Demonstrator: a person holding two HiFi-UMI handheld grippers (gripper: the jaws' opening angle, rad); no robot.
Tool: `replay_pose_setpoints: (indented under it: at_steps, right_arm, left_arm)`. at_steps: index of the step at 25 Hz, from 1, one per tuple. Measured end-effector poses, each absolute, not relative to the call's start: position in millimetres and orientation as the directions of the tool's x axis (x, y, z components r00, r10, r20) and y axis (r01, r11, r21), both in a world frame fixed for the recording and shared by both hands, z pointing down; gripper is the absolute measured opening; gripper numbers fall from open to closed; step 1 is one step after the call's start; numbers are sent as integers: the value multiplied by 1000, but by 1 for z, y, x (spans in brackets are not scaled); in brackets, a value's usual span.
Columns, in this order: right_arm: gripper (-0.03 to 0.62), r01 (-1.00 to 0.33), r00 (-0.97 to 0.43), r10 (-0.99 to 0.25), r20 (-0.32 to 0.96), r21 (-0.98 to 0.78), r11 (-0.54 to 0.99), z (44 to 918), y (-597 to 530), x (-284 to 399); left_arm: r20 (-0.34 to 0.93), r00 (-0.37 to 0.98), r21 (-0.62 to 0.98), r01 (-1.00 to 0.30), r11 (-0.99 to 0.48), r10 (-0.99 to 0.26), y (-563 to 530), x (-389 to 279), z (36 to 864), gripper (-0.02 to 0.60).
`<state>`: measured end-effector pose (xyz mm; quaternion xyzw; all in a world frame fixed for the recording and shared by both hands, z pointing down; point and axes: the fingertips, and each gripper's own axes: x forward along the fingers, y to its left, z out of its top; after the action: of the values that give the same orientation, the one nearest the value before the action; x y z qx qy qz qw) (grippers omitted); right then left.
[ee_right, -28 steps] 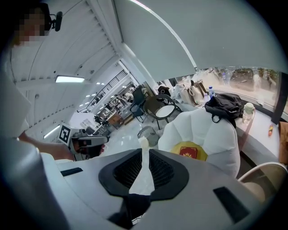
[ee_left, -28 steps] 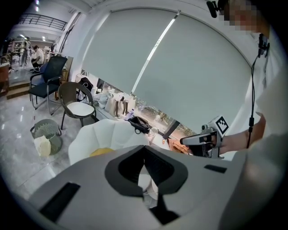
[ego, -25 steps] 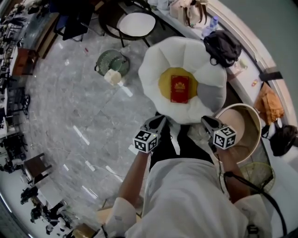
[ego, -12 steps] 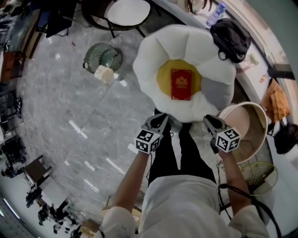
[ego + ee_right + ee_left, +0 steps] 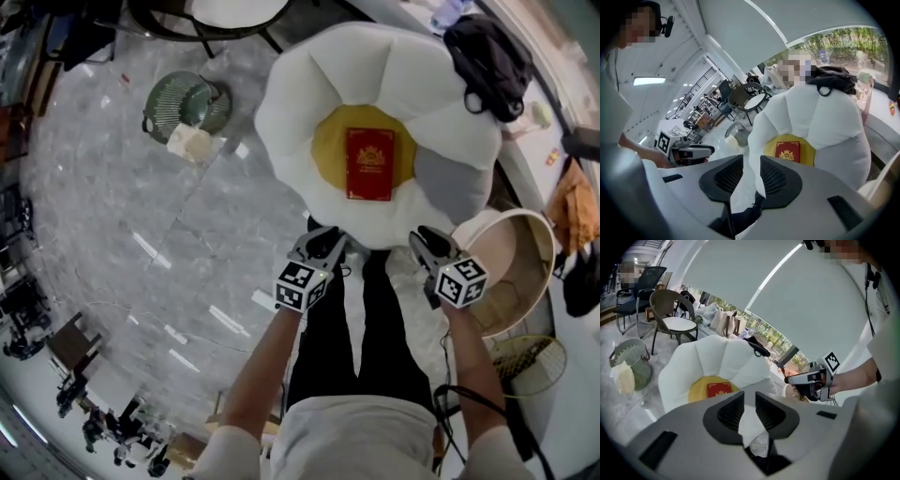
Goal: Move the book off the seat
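A red book (image 5: 369,163) with a gold crest lies flat on the yellow centre of a white flower-shaped seat (image 5: 291,122). Both grippers hang short of the seat's near edge, apart from the book. My left gripper (image 5: 325,243) is left of the person's legs, and its jaws are opening with nothing between them. My right gripper (image 5: 421,240) is level with it on the right; its jaws are also opening and empty. The left gripper view shows the book (image 5: 719,389) beyond the jaws (image 5: 750,401). In the right gripper view the book (image 5: 788,151) lies ahead, right of the jaws (image 5: 751,166).
A green wire basket (image 5: 183,101) with a pale bundle stands on the marble floor at the left. A chair (image 5: 225,11) is behind the seat. A black bag (image 5: 487,52) rests on the ledge. A round beige tub (image 5: 511,272) sits by my right gripper.
The person has stepped closer, so the seat and book look larger and nearer. Both grippers keep their place near the seat's front edge. The book has not moved.
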<state>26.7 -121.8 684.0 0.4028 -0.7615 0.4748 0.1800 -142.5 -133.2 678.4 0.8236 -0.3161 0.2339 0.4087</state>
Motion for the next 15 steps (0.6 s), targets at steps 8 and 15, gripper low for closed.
replay_pose_setpoints:
  at_steps: [8,15]
  right_arm:
    - [154,-783,-616,-402,677,-584,216,776,-126,15]
    - [176,-785,-616,-365,698,-582,212,849,-130,9]
  left_arm:
    - [653,695,547,-707,-448,-300,-138,-133,764,101]
    - [672,689,552,-711,-435,-271,-140,-128,838,121]
